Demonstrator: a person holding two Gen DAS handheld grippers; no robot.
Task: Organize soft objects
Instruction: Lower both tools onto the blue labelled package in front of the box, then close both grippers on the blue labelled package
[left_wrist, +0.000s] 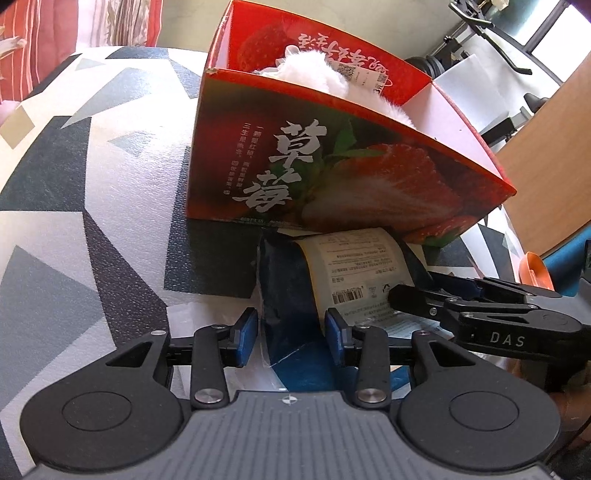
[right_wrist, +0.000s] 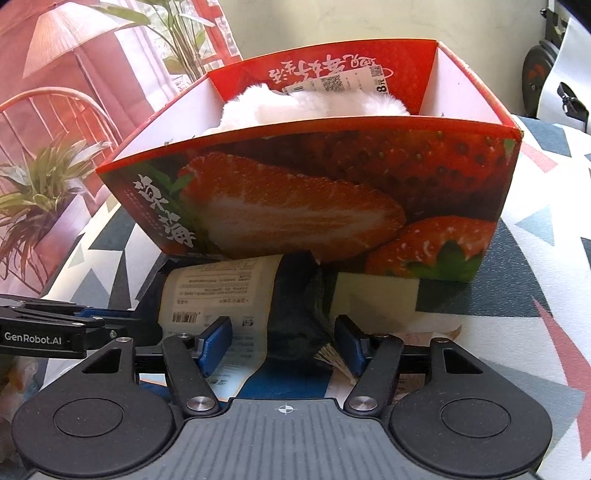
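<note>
1. Working nearest you, your left gripper (left_wrist: 291, 334) straddles the near end of the dark navy soft item in a clear plastic wrapper with a pale printed label (left_wrist: 284, 291). Its jaws look set on the folded dark part, though whether the blue pads truly press it or merely bracket it you cannot tell from either view.
2. Your right gripper (right_wrist: 283, 341) sits just beside the left one, over the same package. Its jaws stand apart, with the dark fabric and label between them and a visible gap at the pads, so this side is not gripping.
3. That package lies flat on the worktop with the grey, white and black geometric-patterned cover (left_wrist: 92, 192), its far end touching or tucked under the base of the box.
4. Just beyond stands the open red cardboard box printed with strawberries (right_wrist: 332, 192), already holding a white fluffy plush item with a paper tag (right_wrist: 314, 105).
5. Judging from this, the step in hand is picking up the navy package to add it to the box.
6. Your next move likely calls for a firm closing on the slippery wrapper, a lift clearing the near wall, and a release beside the white plush.
</note>
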